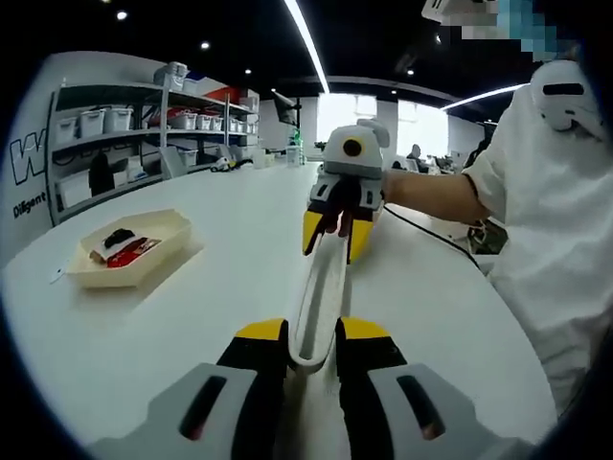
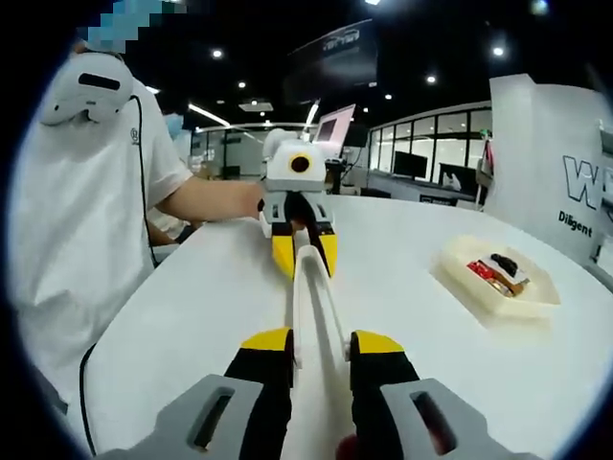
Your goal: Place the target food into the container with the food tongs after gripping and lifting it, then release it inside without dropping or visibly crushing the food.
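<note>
White food tongs (image 1: 321, 287) stretch above the white table between my two grippers. My left gripper (image 1: 312, 331) is shut on their looped hinge end. My right gripper (image 1: 337, 235) grips the far end, where the two arms run. In the right gripper view, the right gripper (image 2: 322, 342) pinches the tongs (image 2: 311, 307), and the left gripper (image 2: 305, 254) holds the other end. A cream tray (image 1: 115, 278) lies to the left on the table, holding a red piece (image 1: 129, 253) and a black piece (image 1: 118, 237). The same tray (image 2: 498, 302) sits to the right in the right gripper view.
A person in a white shirt (image 1: 556, 240) stands at the table's edge holding both grippers. A black cable (image 1: 431, 235) trails over the tabletop (image 1: 230, 220). Shelves with bins (image 1: 144, 125) stand behind the table. A white wall panel (image 2: 556, 163) rises beyond the tray.
</note>
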Available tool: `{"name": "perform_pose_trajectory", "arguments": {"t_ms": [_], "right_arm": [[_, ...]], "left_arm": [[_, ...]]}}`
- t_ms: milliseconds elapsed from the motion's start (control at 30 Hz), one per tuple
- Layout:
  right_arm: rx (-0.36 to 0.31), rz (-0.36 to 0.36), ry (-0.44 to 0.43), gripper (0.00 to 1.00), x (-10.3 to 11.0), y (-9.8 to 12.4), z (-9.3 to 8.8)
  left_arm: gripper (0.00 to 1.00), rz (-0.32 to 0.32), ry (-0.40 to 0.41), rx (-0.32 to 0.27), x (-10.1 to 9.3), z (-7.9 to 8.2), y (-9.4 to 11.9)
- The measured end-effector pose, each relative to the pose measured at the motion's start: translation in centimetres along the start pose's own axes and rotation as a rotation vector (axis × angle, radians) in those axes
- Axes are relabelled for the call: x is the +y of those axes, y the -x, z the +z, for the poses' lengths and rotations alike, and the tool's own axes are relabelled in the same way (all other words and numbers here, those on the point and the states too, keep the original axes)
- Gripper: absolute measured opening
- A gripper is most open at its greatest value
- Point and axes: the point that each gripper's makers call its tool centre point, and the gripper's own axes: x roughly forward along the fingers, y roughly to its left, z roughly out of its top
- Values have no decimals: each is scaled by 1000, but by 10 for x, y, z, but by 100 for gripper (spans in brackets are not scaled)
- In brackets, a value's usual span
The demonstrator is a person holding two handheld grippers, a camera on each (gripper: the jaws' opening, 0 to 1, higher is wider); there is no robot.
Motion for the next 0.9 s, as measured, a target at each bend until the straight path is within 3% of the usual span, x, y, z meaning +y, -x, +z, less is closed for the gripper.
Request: {"name": "perform_pose_trajectory", "arguments": {"t_ms": [900], "right_arm": [[27,9,-17,21,-5,-3,-11]], "left_arm": [[18,6,-6,36,2,-6,-6]]}}
